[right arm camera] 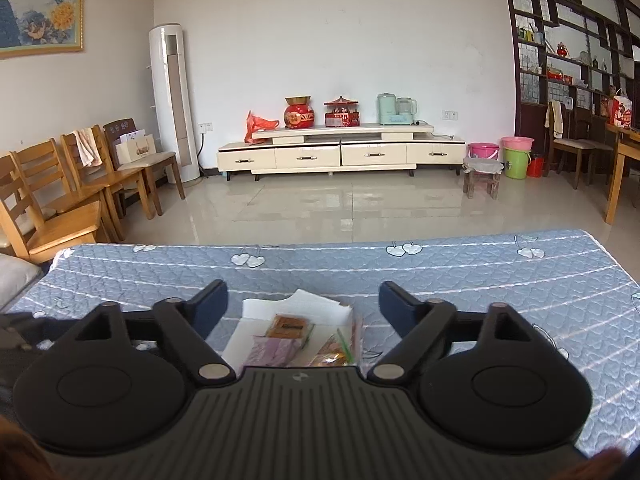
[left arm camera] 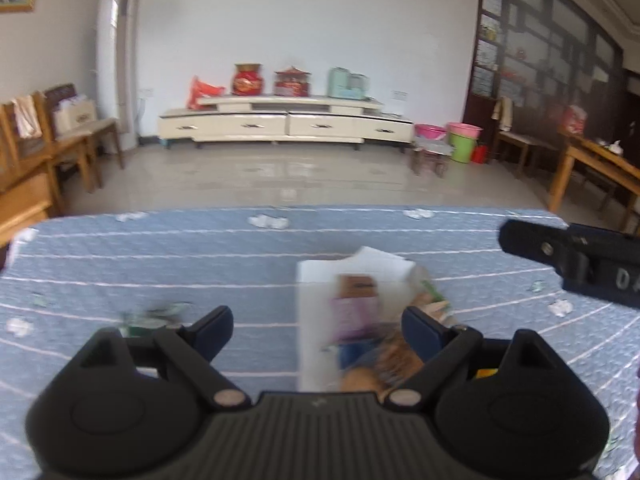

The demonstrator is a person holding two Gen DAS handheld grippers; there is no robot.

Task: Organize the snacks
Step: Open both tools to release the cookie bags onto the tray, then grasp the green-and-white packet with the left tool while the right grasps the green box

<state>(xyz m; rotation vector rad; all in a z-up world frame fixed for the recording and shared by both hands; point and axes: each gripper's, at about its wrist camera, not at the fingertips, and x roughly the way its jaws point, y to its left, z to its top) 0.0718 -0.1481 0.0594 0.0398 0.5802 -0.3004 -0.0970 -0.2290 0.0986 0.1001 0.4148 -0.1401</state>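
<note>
White card forms the open box (right arm camera: 256, 332), which sits on the blue quilt (right arm camera: 480, 280) just ahead of and below the right tongs (right arm camera: 303, 300). In it several snack packets (right arm camera: 288, 330) are seen: 1 brown, 1 pink, 1 orange in clear film. They are judged light, soft and crinkly, easily crushed; each is best pinched at a sealed edge. The box wall would bend if squeezed. Both tongs are held wide apart, with nothing gripped. The left tongs (left arm camera: 318, 322) are tilted down over the blurred box, which lies nearer their right finger.
</note>
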